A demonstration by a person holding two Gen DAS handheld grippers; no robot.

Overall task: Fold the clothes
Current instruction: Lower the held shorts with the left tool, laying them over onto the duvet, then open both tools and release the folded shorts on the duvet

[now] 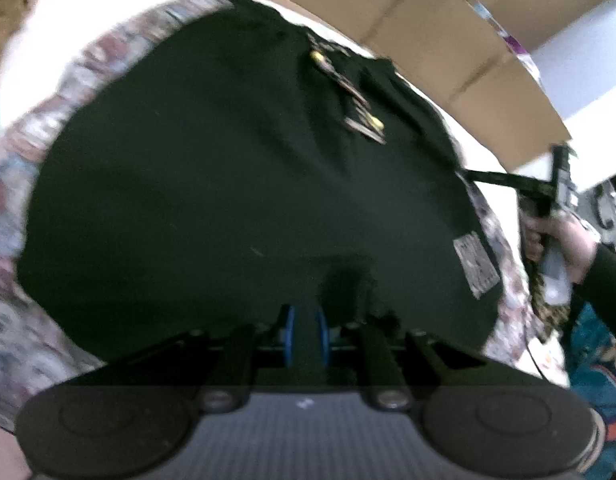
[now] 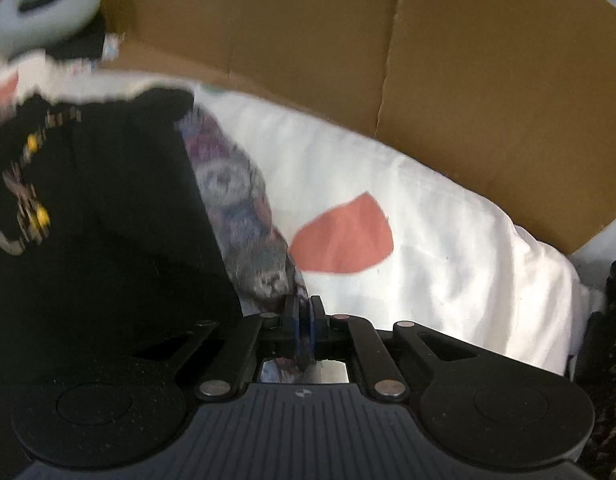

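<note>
Pinching the near hem, the left tongs [image 1: 307, 334] are clamped on the black cotton garment with a yellow-and-grey printed strip [image 1: 236, 184], so that edge can be carried. The right tongs [image 2: 304, 322] are clamped on the patterned grey-and-purple fabric edge [image 2: 236, 200] at the garment's right side, holding the far corner taut. The garment lies spread on the white bedsheet with red patches [image 2: 448, 240], with a brown cardboard panel [image 2: 468, 80] beyond. Judgement: paired grips keep the cloth flat for a fold.

Black garment [image 1: 228, 184] flat atop patterned cloth [image 1: 24, 140]
</note>
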